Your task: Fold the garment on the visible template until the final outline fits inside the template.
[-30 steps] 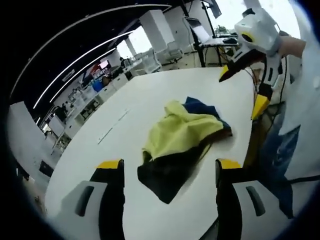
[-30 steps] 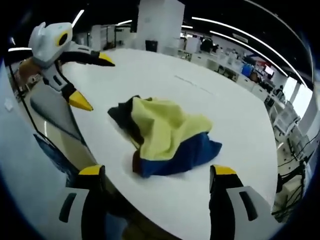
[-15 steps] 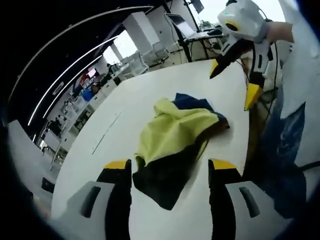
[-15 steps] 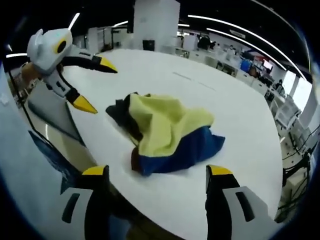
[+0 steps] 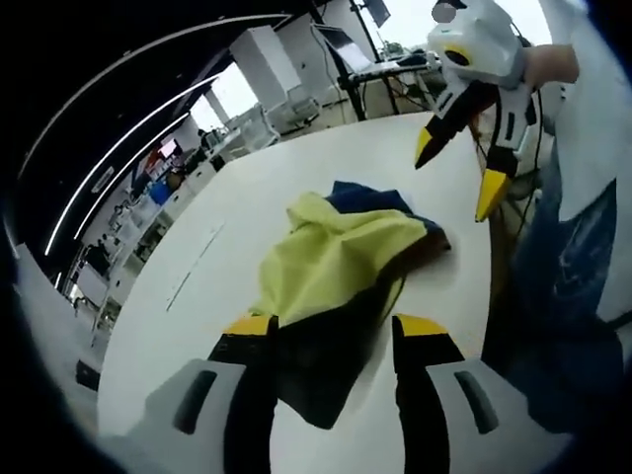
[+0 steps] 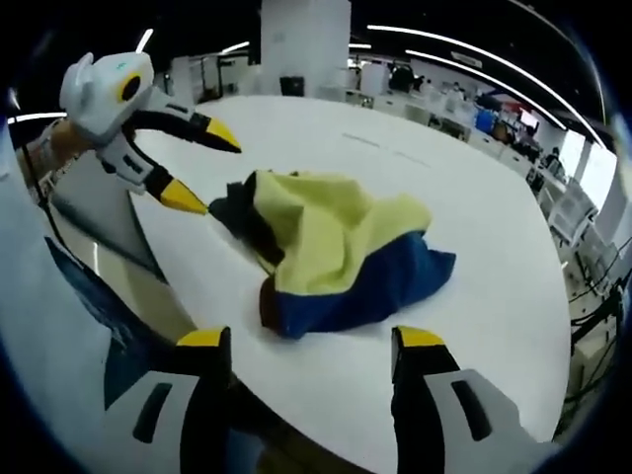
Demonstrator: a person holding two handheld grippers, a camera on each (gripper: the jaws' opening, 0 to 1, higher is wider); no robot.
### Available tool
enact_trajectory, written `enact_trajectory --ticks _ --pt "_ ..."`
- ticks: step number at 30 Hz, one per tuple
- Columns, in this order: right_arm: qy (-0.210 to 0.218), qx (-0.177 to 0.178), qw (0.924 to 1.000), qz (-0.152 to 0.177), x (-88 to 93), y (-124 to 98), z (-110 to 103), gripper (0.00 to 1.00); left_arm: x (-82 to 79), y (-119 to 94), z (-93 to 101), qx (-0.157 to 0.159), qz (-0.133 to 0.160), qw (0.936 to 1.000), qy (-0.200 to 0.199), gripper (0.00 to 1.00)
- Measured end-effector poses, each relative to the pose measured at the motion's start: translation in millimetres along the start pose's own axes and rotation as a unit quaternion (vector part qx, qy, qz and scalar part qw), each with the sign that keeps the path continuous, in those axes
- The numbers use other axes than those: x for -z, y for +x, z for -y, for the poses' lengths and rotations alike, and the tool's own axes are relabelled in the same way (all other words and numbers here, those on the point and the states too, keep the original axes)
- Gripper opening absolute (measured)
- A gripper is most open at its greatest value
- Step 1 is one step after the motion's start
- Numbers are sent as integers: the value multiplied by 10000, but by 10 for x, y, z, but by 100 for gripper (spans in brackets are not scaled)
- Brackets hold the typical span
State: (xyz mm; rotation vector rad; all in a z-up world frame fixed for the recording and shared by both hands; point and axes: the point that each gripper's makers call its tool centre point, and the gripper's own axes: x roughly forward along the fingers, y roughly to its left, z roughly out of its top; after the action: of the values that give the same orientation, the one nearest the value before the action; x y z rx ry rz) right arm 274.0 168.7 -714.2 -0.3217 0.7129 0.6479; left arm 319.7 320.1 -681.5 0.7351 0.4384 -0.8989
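A crumpled garment, yellow over black with a blue end, lies on the white table. My left gripper is open, and its yellow-tipped jaws stand on either side of the garment's black near end. In the right gripper view the garment shows its blue edge nearest, and my right gripper is open just short of it. The right gripper hangs open beyond the garment's far end in the left gripper view. The left gripper is open at the black end in the right gripper view.
Faint thin marks run along the table, also seen far off as marks. The table edge runs close beside the garment, with a person's blue trousers right behind it. Office desks and chairs fill the background.
Both grippers have come closer to the garment. The left one's jaws now flank its black end, and the right one's jaws are nearer the blue edge. The garment has not moved.
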Motion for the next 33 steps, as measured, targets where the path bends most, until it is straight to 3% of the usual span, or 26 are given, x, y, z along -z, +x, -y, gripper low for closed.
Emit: enact_trajectory --ticks 7,11,15,17,25,29,33 --pt "5 -48 10000 8 19 55 -30 63 42 37 22 44 -31 10000 22 41" --pt "-9 -122 9999 3 27 89 -55 55 62 54 47 83 -30 9999 54 36" --pt "2 -179 9998 -7 46 113 -84 52 33 68 118 265 139 9995 -26 34" --pt "-26 -204 9998 -35 60 124 -101 51 75 88 179 409 53 9991 100 29" --pt "16 -199 9998 2 63 134 -110 47 136 164 302 625 -80 9975 323 26" --pt "83 -186 9998 26 67 136 -104 46 105 187 333 753 -48 9971 108 22" --pt "132 -182 9997 19 78 139 -110 47 134 244 349 868 -39 9960 198 21"
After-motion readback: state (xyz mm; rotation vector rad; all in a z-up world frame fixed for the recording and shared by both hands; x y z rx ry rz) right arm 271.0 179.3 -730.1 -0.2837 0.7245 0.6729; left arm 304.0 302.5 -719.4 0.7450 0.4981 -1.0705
